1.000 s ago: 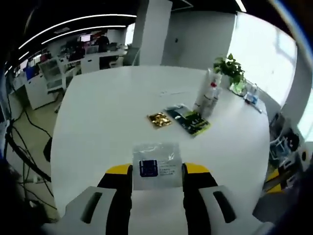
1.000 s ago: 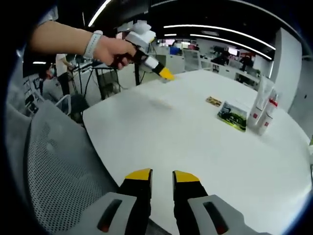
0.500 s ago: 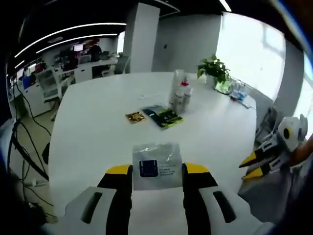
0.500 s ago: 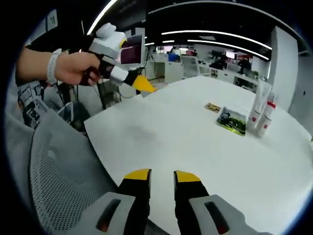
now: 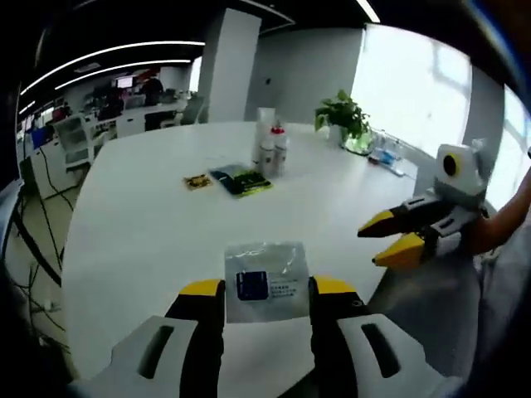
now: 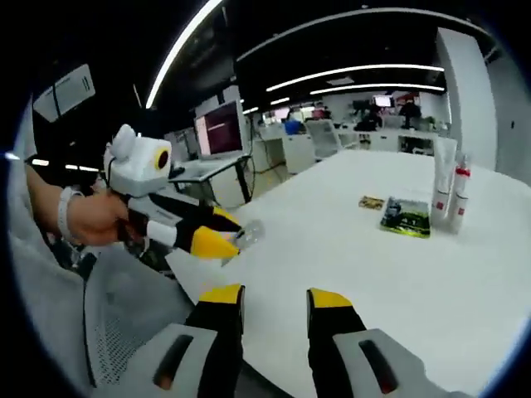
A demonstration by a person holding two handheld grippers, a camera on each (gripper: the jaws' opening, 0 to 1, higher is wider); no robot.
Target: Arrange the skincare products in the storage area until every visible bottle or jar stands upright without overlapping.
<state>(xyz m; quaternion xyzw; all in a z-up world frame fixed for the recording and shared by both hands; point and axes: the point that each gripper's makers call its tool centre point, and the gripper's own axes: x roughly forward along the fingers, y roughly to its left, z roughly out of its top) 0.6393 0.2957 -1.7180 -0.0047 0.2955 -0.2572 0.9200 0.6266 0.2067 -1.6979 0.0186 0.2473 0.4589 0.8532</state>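
Observation:
My left gripper (image 5: 267, 288) is shut on a clear plastic sachet (image 5: 267, 267) with a dark blue label. In the right gripper view the same left gripper (image 6: 229, 235) comes in from the left, held by a hand, with the sachet (image 6: 250, 231) at its tips. My right gripper (image 6: 275, 297) is open with nothing between its jaws, and in the left gripper view the right gripper (image 5: 368, 246) hangs off the table's near right edge. Two white bottles with red caps (image 5: 267, 150) (image 6: 449, 194) stand upright and close together far across the white table (image 5: 149, 224).
A green-and-black flat packet (image 5: 241, 180) (image 6: 406, 217) and a small gold packet (image 5: 197, 181) (image 6: 371, 201) lie beside the bottles. A potted plant (image 5: 342, 117) and small bottles stand at the far edge. A mesh chair (image 6: 108, 323) sits by the near edge, with desks behind.
Both cameras have swung, so the two grippers now face each other near the table's edge. The right jaws stand a little wider apart. The left gripper still holds the sachet.

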